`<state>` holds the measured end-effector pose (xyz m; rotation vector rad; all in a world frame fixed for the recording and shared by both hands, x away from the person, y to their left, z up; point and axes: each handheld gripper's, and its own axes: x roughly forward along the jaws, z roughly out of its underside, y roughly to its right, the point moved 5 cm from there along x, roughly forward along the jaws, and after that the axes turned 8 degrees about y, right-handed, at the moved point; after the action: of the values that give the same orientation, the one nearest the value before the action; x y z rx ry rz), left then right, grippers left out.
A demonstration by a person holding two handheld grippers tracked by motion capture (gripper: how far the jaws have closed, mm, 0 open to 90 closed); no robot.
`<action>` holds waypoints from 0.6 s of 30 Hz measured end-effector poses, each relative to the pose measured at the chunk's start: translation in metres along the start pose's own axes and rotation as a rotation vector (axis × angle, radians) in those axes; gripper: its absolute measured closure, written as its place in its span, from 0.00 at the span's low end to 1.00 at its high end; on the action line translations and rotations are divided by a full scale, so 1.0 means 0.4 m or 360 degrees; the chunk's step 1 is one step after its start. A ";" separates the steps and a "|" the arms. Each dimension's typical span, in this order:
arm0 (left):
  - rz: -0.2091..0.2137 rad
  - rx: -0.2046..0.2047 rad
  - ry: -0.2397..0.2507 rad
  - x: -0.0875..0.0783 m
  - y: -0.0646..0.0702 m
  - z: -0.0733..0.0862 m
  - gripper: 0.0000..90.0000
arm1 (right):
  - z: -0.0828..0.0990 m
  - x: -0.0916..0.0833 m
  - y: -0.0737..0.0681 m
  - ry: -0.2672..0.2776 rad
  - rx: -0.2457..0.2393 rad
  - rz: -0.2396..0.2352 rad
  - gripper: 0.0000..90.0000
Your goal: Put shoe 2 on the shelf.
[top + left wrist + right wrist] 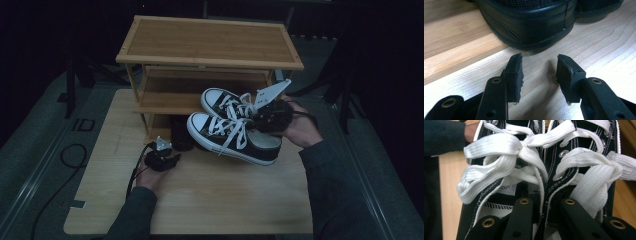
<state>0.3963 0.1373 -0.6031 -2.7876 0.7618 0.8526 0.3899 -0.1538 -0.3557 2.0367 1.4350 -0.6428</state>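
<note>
Black sneakers point(235, 131) pinched together by right gripper point(265, 117), lifted at rack point(210, 45) front; left gripper point(539, 75) agape, low near black shoe point(529, 22).

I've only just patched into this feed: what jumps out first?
The pair of black-and-white sneakers held off the table, pinched together at their inner collars by the right gripper, in front of the bamboo shoe rack. The left gripper sits open on the tabletop, facing a black shoe on the rack's lowest shelf.

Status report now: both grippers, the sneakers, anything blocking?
Right gripper shut on both sneakers, held above table. Left gripper open, empty, low on table. Black shoes sit before left gripper, at rack.
</note>
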 end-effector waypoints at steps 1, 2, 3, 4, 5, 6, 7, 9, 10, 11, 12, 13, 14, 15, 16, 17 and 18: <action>0.0001 -0.0003 0.0000 0.000 0.000 0.000 0.63 | -0.004 0.002 0.006 -0.0004 0.0004 0.0001 0.95; 0.0003 -0.0002 -0.0003 0.000 0.000 0.000 0.63 | -0.008 0.004 0.012 -0.0010 0.0002 0.0016 0.95; 0.0003 0.0000 -0.0004 0.000 0.000 0.000 0.63 | -0.012 0.007 0.016 -0.0012 0.0013 0.0027 0.95; 0.0003 0.0001 -0.0006 -0.001 -0.001 0.000 0.63 | -0.015 0.009 0.022 -0.0017 0.0021 0.0033 0.95; 0.0003 0.0001 -0.0006 -0.001 -0.001 0.000 0.63 | -0.015 0.009 0.022 -0.0017 0.0021 0.0033 0.95; 0.0003 0.0001 -0.0005 0.000 -0.001 0.000 0.63 | -0.021 0.013 0.034 -0.0027 0.0037 0.0049 0.95; 0.0003 0.0001 -0.0005 0.000 -0.001 0.000 0.63 | -0.021 0.013 0.034 -0.0027 0.0037 0.0049 0.95; 0.0004 0.0000 -0.0005 -0.001 -0.001 0.000 0.63 | -0.025 0.018 0.045 -0.0034 0.0052 0.0058 0.95; 0.0004 0.0001 -0.0005 -0.001 -0.001 0.000 0.63 | -0.029 0.022 0.056 -0.0051 0.0073 0.0069 0.95; 0.0004 0.0000 -0.0005 -0.001 -0.001 0.000 0.63 | -0.031 0.025 0.060 -0.0053 0.0078 0.0077 0.95; 0.0001 0.0002 -0.0005 -0.001 -0.001 0.000 0.63 | -0.033 0.030 0.065 -0.0054 0.0090 0.0095 0.95; 0.0001 0.0002 -0.0005 -0.001 -0.001 0.000 0.63 | -0.033 0.030 0.065 -0.0054 0.0090 0.0095 0.95; 0.0004 0.0001 -0.0005 -0.001 -0.001 0.000 0.63 | -0.036 0.036 0.072 -0.0059 0.0105 0.0112 0.95; 0.0005 0.0001 -0.0005 0.000 -0.001 0.000 0.63 | -0.038 0.039 0.076 -0.0063 0.0111 0.0119 0.95; 0.0005 0.0001 -0.0005 0.000 -0.001 0.000 0.63 | -0.041 0.043 0.080 -0.0065 0.0115 0.0133 0.95; 0.0005 0.0001 -0.0005 0.000 -0.001 0.000 0.63 | -0.041 0.043 0.080 -0.0065 0.0115 0.0133 0.95; 0.0006 0.0000 -0.0005 -0.001 -0.001 0.000 0.63 | -0.045 0.049 0.084 -0.0073 0.0129 0.0149 0.95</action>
<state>0.3962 0.1378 -0.6032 -2.7849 0.7668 0.8574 0.4292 -0.1373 -0.3496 2.1234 1.2986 -0.7136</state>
